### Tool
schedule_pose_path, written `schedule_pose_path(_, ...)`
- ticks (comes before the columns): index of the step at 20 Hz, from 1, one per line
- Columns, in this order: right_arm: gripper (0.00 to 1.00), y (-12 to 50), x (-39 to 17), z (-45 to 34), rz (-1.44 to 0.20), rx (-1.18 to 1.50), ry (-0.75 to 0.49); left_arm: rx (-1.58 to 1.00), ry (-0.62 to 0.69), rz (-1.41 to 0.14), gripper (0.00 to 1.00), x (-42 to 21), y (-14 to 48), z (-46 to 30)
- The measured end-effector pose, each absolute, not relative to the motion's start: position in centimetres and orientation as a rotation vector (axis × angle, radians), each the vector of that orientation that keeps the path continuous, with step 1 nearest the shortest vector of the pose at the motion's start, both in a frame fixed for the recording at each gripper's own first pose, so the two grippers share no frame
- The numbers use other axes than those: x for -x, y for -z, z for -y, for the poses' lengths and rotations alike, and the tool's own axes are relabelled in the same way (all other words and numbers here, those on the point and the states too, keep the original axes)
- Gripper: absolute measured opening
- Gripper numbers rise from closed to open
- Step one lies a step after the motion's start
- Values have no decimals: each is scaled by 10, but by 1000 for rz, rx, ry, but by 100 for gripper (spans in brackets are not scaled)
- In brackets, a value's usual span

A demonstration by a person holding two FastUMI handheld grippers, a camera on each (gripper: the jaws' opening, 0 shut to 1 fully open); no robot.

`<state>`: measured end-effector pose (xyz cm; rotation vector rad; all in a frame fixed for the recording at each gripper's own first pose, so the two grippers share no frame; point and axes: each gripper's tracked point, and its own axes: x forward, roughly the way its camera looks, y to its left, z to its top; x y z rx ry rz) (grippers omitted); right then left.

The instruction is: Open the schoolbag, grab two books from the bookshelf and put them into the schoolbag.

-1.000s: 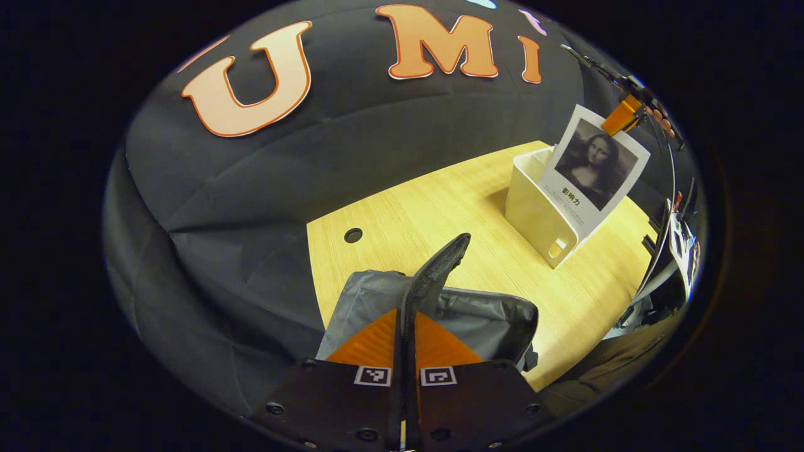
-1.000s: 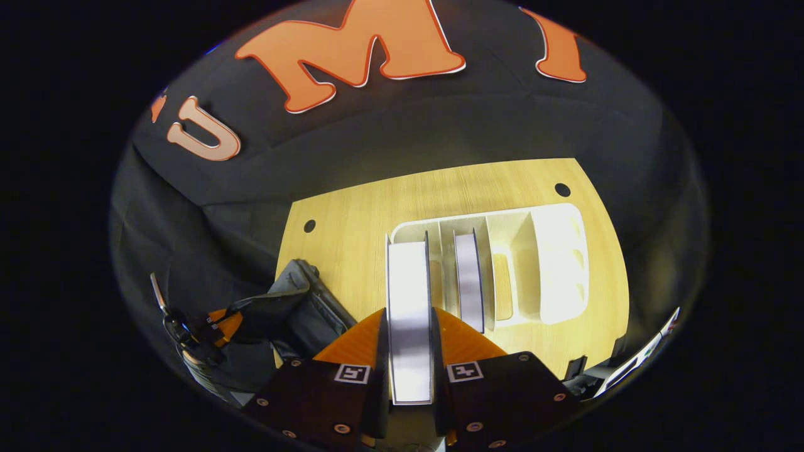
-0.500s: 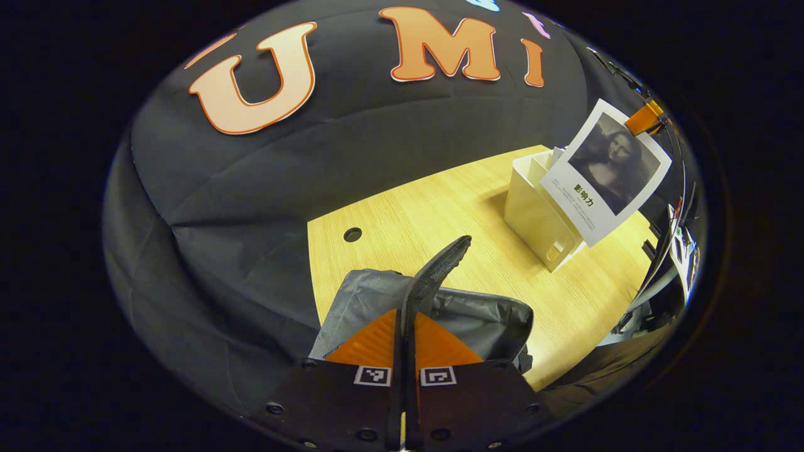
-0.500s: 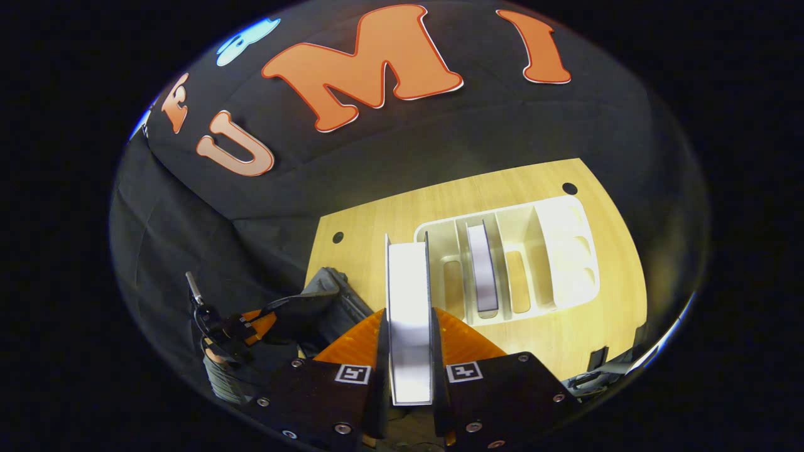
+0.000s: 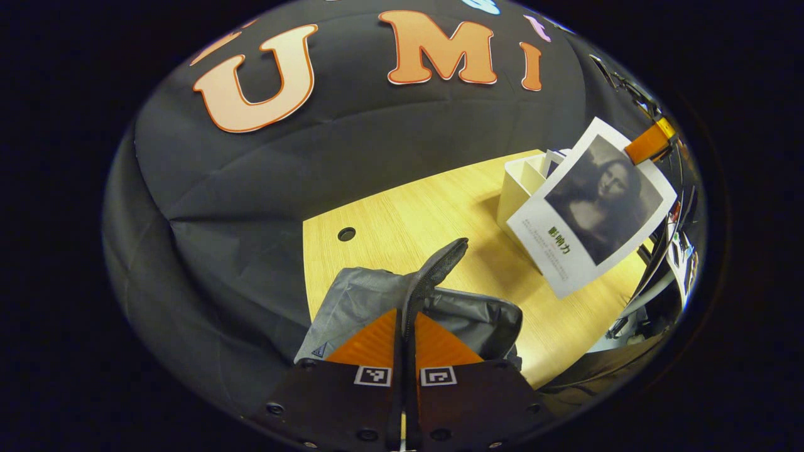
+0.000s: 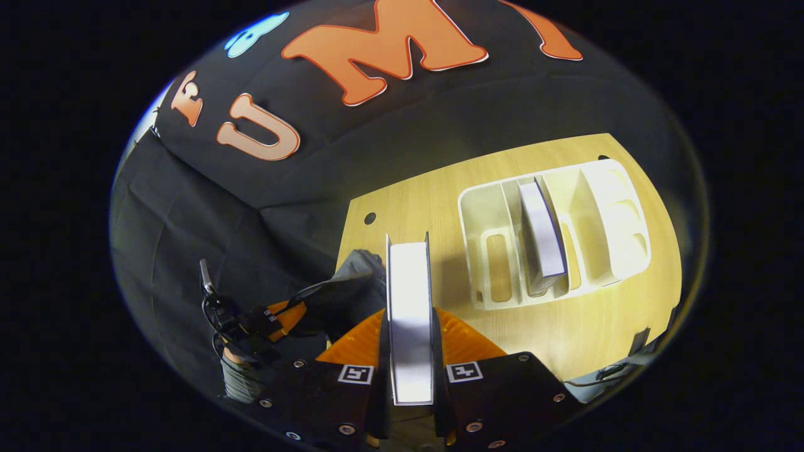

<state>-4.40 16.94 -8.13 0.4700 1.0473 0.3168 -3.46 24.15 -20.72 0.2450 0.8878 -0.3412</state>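
Observation:
My left gripper (image 5: 403,314) is shut on the black handle (image 5: 433,273) of the grey schoolbag (image 5: 477,317) and holds its mouth open on the wooden table. My right gripper (image 6: 409,326) is shut on a book (image 6: 408,276), seen edge-on, in the air between the bag (image 6: 358,276) and the white bookshelf (image 6: 609,207). In the left gripper view that book (image 5: 590,207) shows its portrait cover, hanging from the right gripper (image 5: 650,143) to the right of the bag. A second book (image 6: 541,238) stands in a middle slot of the shelf. The left gripper (image 6: 295,309) is seen at lower left.
The bookshelf (image 5: 518,188) stands on the table (image 5: 402,220) behind the held book, its other slots empty. Two round cable holes mark the table's far edge. Black cloth wall rises right behind the table. Dark clutter lies past the table's right edge.
The right gripper has lifted the book clear of the shelf and carried it left toward the bag. The left gripper stays shut on the handle, barely moved.

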Motion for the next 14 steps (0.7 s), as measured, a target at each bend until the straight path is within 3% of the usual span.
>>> schedule_pose_path(14,27,150,66,-254,-1062,-763,-330,-166,353,-881,2,30,203,-235)
